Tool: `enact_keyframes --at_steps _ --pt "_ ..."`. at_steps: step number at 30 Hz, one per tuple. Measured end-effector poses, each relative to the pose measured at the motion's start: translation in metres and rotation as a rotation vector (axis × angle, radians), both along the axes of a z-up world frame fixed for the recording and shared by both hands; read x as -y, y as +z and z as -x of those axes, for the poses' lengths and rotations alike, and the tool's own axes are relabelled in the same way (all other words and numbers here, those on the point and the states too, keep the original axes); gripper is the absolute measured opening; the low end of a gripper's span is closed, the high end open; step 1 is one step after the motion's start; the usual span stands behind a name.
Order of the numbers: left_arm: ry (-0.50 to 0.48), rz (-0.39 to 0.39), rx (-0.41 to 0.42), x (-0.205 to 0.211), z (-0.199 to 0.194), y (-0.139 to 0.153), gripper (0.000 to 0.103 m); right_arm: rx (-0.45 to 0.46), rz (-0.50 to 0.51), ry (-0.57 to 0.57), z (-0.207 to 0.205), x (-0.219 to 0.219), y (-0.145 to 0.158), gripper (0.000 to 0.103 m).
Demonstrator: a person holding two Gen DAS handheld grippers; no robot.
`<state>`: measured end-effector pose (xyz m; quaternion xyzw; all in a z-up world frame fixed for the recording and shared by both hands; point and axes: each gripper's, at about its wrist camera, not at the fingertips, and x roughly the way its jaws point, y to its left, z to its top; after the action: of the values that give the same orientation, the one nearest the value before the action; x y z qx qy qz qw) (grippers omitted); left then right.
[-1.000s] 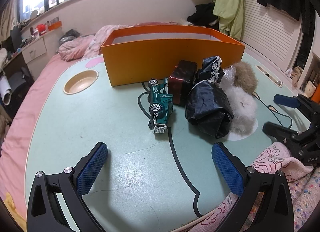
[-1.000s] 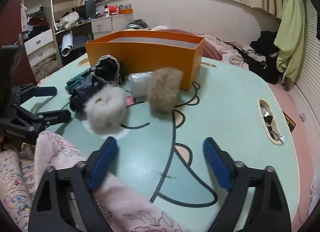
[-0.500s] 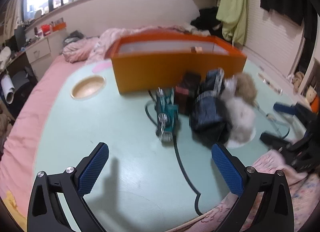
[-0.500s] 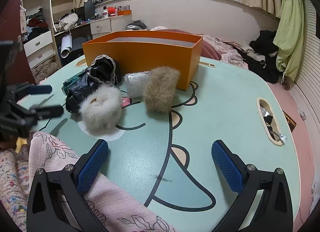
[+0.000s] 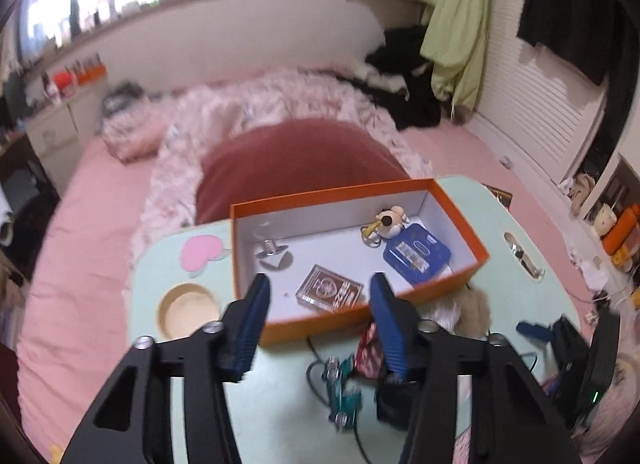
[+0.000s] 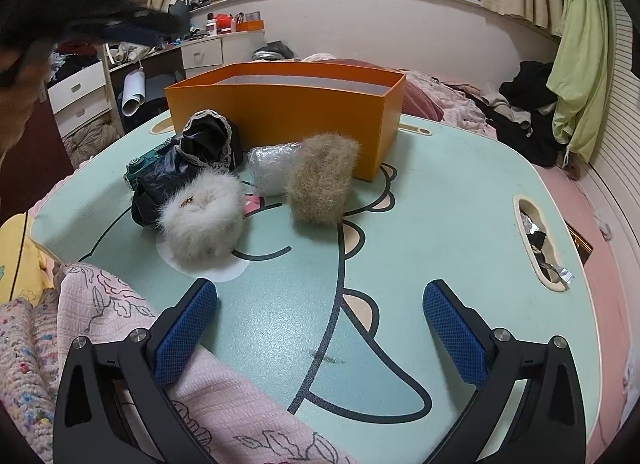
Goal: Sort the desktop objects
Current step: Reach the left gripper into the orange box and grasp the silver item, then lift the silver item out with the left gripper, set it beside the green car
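Note:
My left gripper (image 5: 318, 318) is raised high above the table, open and empty, looking down into the orange box (image 5: 460, 207). Inside lie a clear card case (image 5: 330, 292), a blue tin (image 5: 416, 254), a small plush keychain (image 5: 390, 219) and a silver piece (image 5: 272, 250). Below it on the table are a green toy car (image 5: 342, 396) and a dark red box (image 5: 366, 356). My right gripper (image 6: 320, 330) is open and empty low over the table's near edge. Ahead of it lie a white fur ball (image 6: 200, 215), a tan fur piece (image 6: 322, 179), a bubble-wrapped packet (image 6: 270, 167) and a black bag (image 6: 180, 167) before the orange box (image 6: 288, 115).
The mint table (image 6: 460, 223) has a round wooden cup hole (image 5: 186, 312) at left and a slot (image 6: 538, 240) at right. Pink patterned cloth (image 6: 120, 328) lies under my right gripper. A bed with pink bedding (image 5: 260, 115) lies beyond the table.
My left gripper has risen and tilted, from low over the table to high above the orange box, and its jaws have narrowed. My right gripper has stayed in place.

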<state>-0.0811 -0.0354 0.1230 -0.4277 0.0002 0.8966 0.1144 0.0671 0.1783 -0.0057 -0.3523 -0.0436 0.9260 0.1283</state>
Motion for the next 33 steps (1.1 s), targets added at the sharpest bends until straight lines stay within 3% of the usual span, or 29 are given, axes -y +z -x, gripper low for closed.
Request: enact_keyframes --at_steps 4,7,12,18,21,24,25,30,33 --pt "0.027 0.01 0.119 -0.006 0.04 -0.018 0.019 -0.002 -0.001 0.001 0.0 0.001 0.001 0.103" --pt "0.047 0.069 0.167 -0.014 0.058 -0.032 0.019 -0.003 -0.001 0.001 0.0 0.002 0.001 0.103" --pt "0.111 0.281 0.194 -0.037 0.084 -0.057 0.02 -0.004 0.0 0.001 0.0 0.002 0.001 0.103" --pt "0.173 0.374 0.247 -0.042 0.109 -0.085 0.04 -0.006 -0.001 0.0 0.0 0.003 0.0 0.103" --pt "0.191 0.425 0.251 -0.043 0.116 -0.094 0.04 -0.007 -0.001 0.001 0.0 0.003 0.0 0.103" --pt "0.207 0.45 0.235 -0.046 0.118 -0.098 0.03 -0.01 -0.003 0.002 0.001 0.005 0.001 0.103" --pt "0.208 0.452 0.23 -0.047 0.117 -0.098 0.026 -0.01 -0.003 0.002 0.001 0.006 0.002 0.103" --pt "0.146 0.373 0.205 -0.049 0.106 -0.094 0.026 -0.011 -0.002 0.002 0.001 0.006 0.002 0.103" --pt "0.119 0.251 0.163 -0.041 0.094 -0.081 0.026 -0.011 -0.003 0.001 0.0 0.006 0.001 0.103"
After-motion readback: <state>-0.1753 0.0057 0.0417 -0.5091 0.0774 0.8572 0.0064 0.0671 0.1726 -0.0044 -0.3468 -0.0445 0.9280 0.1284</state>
